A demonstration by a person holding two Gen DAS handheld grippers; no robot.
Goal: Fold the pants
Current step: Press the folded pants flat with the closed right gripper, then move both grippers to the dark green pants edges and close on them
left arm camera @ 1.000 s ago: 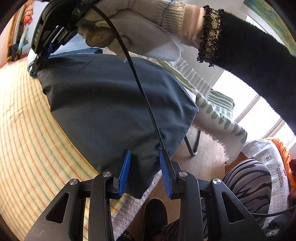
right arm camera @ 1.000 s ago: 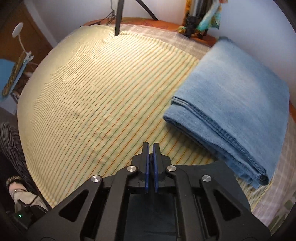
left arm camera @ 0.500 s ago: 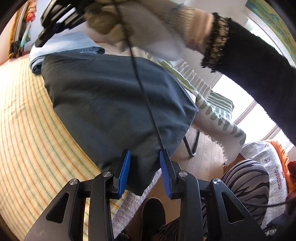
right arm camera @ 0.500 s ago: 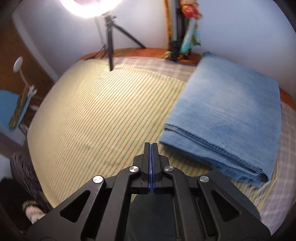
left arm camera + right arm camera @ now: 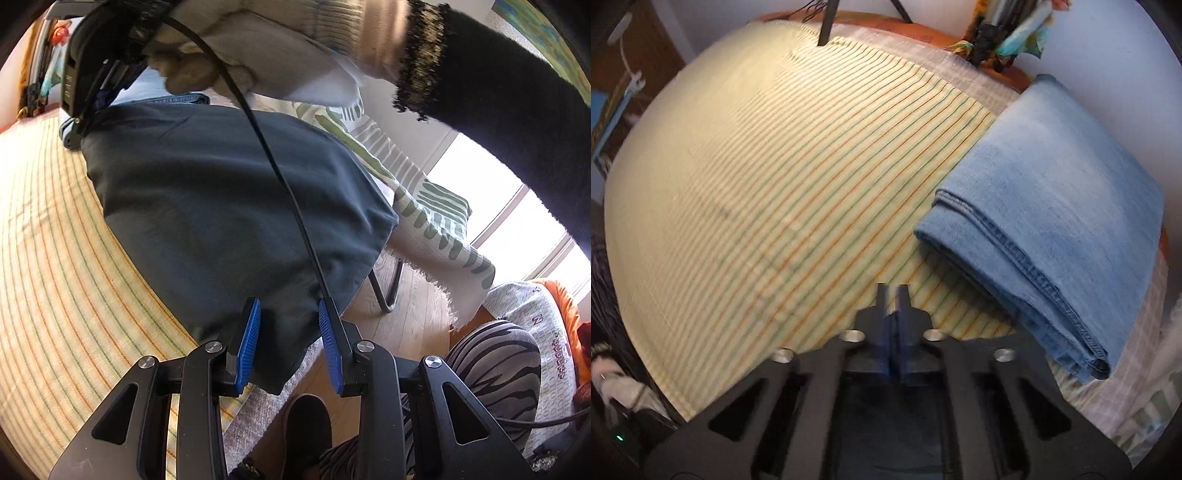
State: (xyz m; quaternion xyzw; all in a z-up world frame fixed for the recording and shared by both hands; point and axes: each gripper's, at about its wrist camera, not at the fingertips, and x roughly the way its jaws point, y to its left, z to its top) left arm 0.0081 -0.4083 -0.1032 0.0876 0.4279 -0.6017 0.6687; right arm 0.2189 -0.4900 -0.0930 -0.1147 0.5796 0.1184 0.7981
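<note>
1. The dark grey pants (image 5: 229,221) lie folded on the striped yellow bedspread (image 5: 55,258), one corner hanging past the bed's near edge.
2. The left gripper (image 5: 290,341) hovers over that overhanging corner, its 2 blue pads (image 5: 248,341) apart and gripping nothing.
3. The right gripper (image 5: 893,299), held by a gloved hand (image 5: 258,48), is clenched on the pants' far edge.
4. Folded blue jeans (image 5: 1052,206) sit by the bed's right edge, just beyond the pants.
</note>
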